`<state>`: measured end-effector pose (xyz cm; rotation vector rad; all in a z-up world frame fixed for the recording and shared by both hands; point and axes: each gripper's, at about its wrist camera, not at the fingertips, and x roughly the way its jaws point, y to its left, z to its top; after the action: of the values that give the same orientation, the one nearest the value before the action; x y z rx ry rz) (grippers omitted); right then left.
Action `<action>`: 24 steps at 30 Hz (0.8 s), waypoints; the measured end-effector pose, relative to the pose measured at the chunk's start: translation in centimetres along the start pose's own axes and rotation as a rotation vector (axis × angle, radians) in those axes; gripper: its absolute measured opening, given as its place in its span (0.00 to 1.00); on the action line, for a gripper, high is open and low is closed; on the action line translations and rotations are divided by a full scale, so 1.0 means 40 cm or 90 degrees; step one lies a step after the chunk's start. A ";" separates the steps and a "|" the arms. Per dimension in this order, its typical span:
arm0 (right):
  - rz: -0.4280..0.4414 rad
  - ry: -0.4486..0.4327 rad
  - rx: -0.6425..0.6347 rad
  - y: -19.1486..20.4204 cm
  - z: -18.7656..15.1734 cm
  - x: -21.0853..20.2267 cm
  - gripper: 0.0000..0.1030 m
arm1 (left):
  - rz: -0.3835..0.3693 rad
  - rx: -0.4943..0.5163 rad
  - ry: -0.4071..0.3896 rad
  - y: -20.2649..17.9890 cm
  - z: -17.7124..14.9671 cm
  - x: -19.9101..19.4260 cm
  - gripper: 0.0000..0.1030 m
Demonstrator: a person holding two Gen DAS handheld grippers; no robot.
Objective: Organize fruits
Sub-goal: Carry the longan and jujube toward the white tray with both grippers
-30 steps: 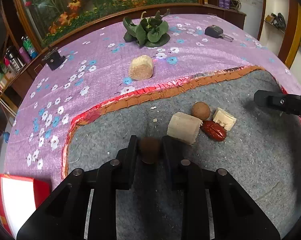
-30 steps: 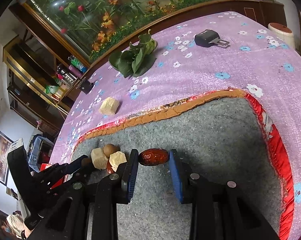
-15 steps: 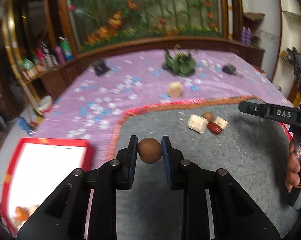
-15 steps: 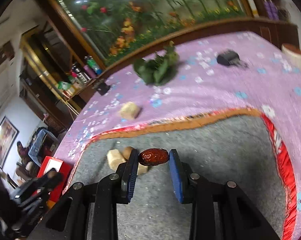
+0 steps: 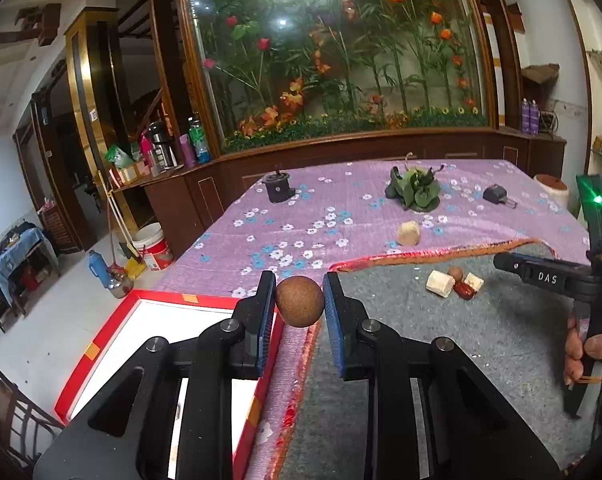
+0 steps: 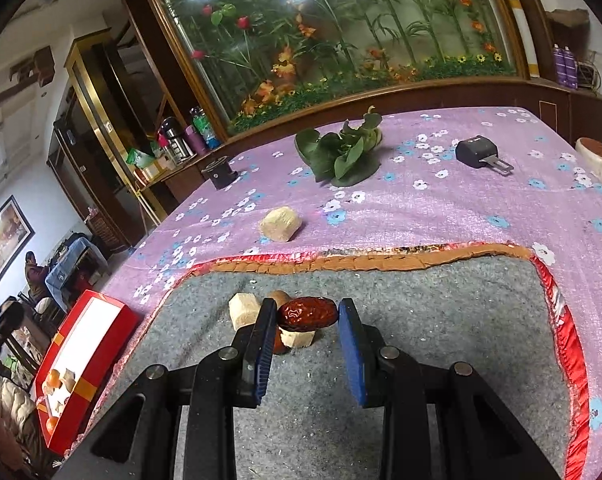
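My left gripper (image 5: 299, 302) is shut on a round brown fruit (image 5: 299, 301), held in the air over the table's left edge, just right of a red-rimmed white box (image 5: 101, 344). My right gripper (image 6: 307, 314) is shut on a red date (image 6: 307, 313), held above the grey mat (image 6: 441, 312). On the mat lie pale cut chunks (image 6: 243, 310), another brown fruit (image 6: 279, 296) and a second red date (image 5: 464, 290). The box also shows in the right wrist view (image 6: 89, 344), with several fruits inside at its near end.
A pale chunk (image 6: 281, 224) lies on the purple flowered cloth (image 6: 441, 204). Farther back are a green leafy plant (image 6: 341, 152), a black buckle (image 6: 479, 154) and a small black object (image 6: 221, 174). The table drops off at left to the floor.
Both grippers have risen from the mat with their fruits. The left one has swung left to the box at the table's edge.
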<state>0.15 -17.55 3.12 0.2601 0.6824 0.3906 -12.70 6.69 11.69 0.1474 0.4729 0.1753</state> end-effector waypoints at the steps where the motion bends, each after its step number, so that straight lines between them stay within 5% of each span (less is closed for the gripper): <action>1: -0.002 -0.001 0.000 -0.002 0.000 0.000 0.30 | 0.000 -0.001 -0.002 0.005 0.001 -0.004 0.23; 24: -0.042 -0.013 0.022 -0.041 -0.003 -0.004 0.30 | 0.021 -0.042 0.004 0.080 -0.018 -0.014 0.23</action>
<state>0.41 -19.08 2.54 0.2739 0.6764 0.3128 -13.94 9.75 11.87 0.0897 0.4705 0.2230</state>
